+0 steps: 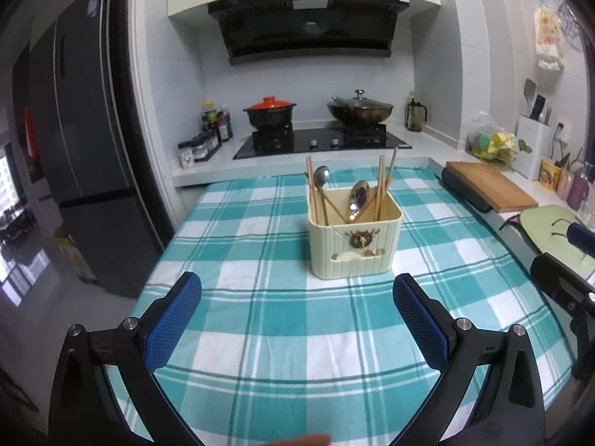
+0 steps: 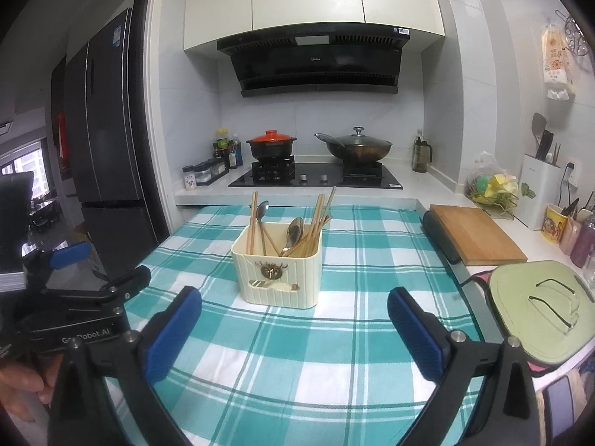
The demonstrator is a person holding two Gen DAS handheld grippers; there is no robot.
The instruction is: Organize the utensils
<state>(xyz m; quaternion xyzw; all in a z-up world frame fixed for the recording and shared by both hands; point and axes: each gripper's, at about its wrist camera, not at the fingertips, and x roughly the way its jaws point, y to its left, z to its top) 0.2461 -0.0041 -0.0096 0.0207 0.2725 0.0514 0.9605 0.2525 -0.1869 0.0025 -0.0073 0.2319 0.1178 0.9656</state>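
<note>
Kitchen with a dark refrigerator (image 1: 93, 156) at far left, a range hood (image 1: 308, 29) above a black hob (image 1: 319, 143) carrying two lidded pots, and a white counter running along the right with a wooden cutting board (image 1: 491, 189); in the near field a table under a teal-and-white checked cloth (image 1: 260, 334), bare except for one container. Cream ribbed utensil holder (image 1: 353, 249), standing upright near the centre of the cloth, slightly toward the far side; judged to be light rigid plastic, stiff enough to be taken by its opposite walls or rim, though liable to tip if pushed high. Contents: several wooden chopsticks (image 1: 381, 186) leaning at mixed angles, some crossed, and two metal spoons (image 1: 357, 195), bowls upward; whether the interior is divided cannot be told. Chopsticks are judged light, stiff and thin, best pinched across the upper shaft; spoons smooth and probably slippery, best taken at the neck below the bowl. No loose utensil lies on the cloth, so the sorting appears complete. Left gripper (image 1: 297, 308) and right gripper (image 2: 293, 319), both nearer than the holder, fingers spread wide with nothing between them; each hangs over bare cloth, well apart from the holder
</note>
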